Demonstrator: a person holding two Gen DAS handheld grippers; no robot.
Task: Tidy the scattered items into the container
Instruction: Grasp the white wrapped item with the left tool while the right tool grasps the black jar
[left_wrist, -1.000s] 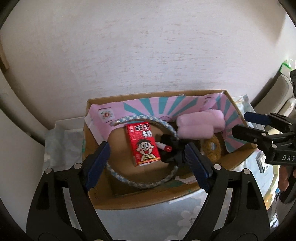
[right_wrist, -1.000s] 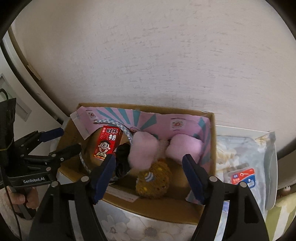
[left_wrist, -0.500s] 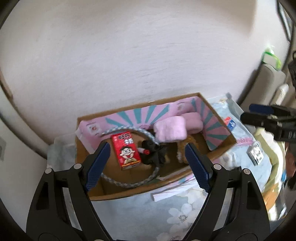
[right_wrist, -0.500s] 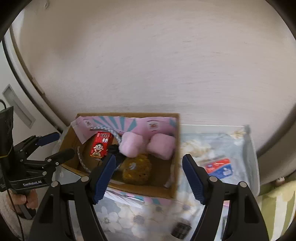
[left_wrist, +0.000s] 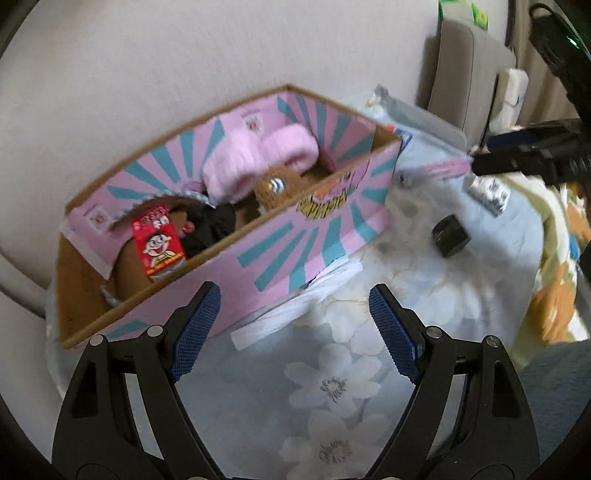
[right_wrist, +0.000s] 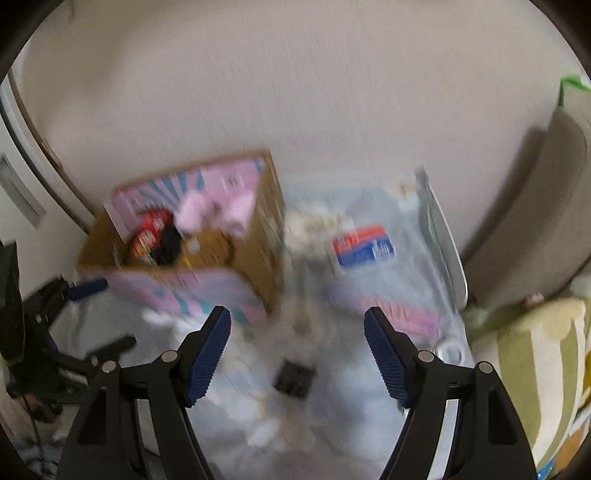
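A cardboard box (left_wrist: 280, 243) printed with pink and teal rays stands against the wall. It holds a red milk carton (left_wrist: 159, 243), a black bundle (left_wrist: 210, 225), a pink fluffy piece (left_wrist: 255, 162), a brown plush (left_wrist: 277, 188) and a braided rope. My left gripper (left_wrist: 293, 321) hangs open and empty over the floral sheet in front of the box. My right gripper (right_wrist: 297, 332) is open and empty too, right of the box (right_wrist: 258, 236) and above a small black object (right_wrist: 295, 378). That black object (left_wrist: 450, 236) lies loose right of the box.
A white paper strip (left_wrist: 295, 306) lies by the box's front corner. On the sheet are a red-and-blue packet (right_wrist: 364, 247), a pink packet (right_wrist: 406, 314) and a silvery packet (left_wrist: 489, 194). A grey cushion (right_wrist: 535, 206) and a striped pillow (right_wrist: 535, 369) lie at the right.
Both grippers have drawn back from over the box and moved right over the sheet. The left view has tilted. The black object and the packets have come into view. Jaws stay as wide as before.
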